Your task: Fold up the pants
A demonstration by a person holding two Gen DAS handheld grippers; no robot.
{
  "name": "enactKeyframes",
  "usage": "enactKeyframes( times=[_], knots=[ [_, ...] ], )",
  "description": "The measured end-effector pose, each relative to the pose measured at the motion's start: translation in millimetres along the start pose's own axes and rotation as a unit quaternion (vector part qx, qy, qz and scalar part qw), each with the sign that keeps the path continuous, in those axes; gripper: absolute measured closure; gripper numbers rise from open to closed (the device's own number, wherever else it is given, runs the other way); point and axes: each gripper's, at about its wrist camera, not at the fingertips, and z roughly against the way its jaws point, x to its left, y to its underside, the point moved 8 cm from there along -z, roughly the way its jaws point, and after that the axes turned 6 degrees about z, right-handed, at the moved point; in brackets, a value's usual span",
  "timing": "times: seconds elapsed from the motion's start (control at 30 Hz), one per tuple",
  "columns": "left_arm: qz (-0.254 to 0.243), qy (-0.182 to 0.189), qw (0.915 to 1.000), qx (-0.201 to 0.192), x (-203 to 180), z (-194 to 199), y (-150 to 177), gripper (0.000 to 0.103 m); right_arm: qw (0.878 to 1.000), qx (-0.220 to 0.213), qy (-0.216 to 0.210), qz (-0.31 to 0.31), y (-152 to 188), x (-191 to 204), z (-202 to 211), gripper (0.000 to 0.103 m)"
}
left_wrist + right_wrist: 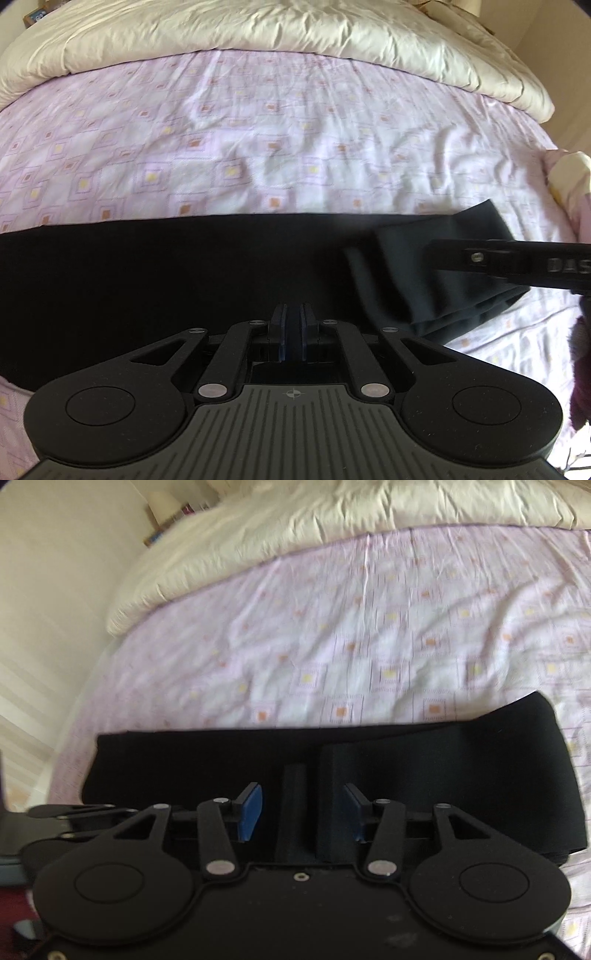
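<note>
The black pants (184, 280) lie flat as a long band across the near part of the bed, on a pink sheet (258, 147) patterned with small squares. Their far edge runs nearly straight across the left wrist view. At the right end an upper layer of the cloth lies doubled back over the band, its short edge showing paler than the fabric under it.

The left gripper (291, 332) sits over the near edge of the pants with its blue pads clenched almost together; a thin dark strip shows between them, but whether it is cloth cannot be told. The right gripper (301, 808) hangs released, its blue pads (249, 812) well apart, over the doubled part of the pants (424, 782), with a raised ridge of dark fabric standing between them, touching neither pad. In the left view its arm reaches in from the right across that fold.

Beyond the pants a broad stretch of wrinkled sheet lies open up to a cream duvet (258, 33) bunched along the far side. In the right wrist view the bed's left edge drops off beside a pale wall (55, 590).
</note>
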Motion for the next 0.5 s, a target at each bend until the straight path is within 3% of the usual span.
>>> enactKeyframes(
  times=[0.27,0.33,0.5],
  knots=[
    [0.054,0.092,0.9940,0.020,-61.3,-24.3,-13.8,0.092,0.996,-0.031,0.050,-0.065,4.7,-80.5,61.7,0.051],
    [0.048,0.088,0.9949,0.015,-72.0,-30.4,-14.6,0.086,0.995,-0.028,0.055,-0.075,10.9,-99.0,70.4,0.051],
    [0.018,0.067,0.9972,0.029,-85.9,-48.5,-5.5,0.046,0.996,-0.022,0.052,-0.075,18.7,-117.3,78.0,0.051]
  ],
)
